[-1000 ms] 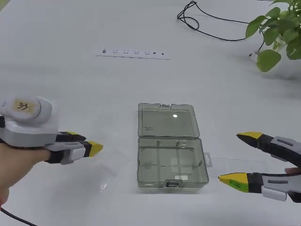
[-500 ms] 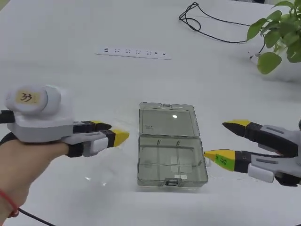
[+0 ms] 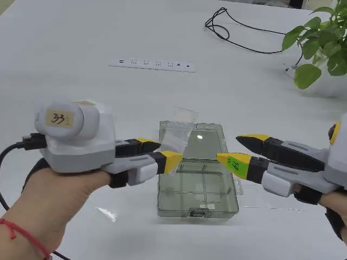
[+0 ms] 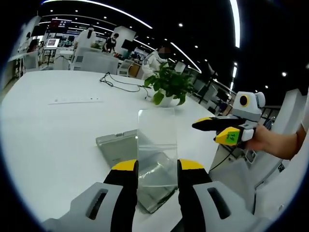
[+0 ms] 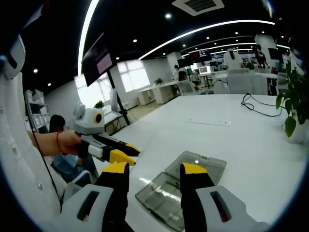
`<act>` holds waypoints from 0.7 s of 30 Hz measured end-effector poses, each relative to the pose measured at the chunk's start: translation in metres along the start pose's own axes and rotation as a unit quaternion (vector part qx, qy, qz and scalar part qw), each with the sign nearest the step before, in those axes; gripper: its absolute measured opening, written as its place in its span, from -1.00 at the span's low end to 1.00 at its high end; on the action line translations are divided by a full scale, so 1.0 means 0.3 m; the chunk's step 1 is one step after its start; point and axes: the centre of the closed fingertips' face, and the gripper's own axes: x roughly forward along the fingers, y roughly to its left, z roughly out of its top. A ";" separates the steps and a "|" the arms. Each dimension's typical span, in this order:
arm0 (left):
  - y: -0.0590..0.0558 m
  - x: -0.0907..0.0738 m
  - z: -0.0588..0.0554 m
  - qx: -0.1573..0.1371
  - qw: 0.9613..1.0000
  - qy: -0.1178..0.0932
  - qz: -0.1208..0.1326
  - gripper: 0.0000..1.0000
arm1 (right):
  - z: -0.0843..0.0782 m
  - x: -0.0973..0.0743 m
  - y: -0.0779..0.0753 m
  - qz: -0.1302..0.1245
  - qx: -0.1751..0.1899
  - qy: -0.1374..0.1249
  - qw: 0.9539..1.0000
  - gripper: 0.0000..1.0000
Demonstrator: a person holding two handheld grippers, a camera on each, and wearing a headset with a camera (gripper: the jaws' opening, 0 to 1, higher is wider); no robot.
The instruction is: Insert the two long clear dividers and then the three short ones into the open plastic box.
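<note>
Clear plastic divider sheet [image 4: 156, 145] pinched in the left gripper [image 3: 161, 151] above the grey open box [image 3: 173, 208]; right gripper [image 3: 232, 148] gapes empty.

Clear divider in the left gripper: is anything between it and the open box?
Nothing visible. The divider in the left gripper hangs above the box, lid folded back. The right gripper hovers open by the box's right side, not under the divider.
</note>
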 end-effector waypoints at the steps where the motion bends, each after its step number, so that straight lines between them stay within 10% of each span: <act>1: -0.009 0.006 0.001 0.000 1.000 -0.001 -0.003 -0.40 | 0.003 0.004 0.004 -0.002 0.006 -0.004 1.000 -0.21; 21: -0.094 0.042 0.018 0.058 0.998 0.001 -0.028 -0.39 | -0.016 0.091 0.032 -0.020 0.083 -0.012 0.996 -0.63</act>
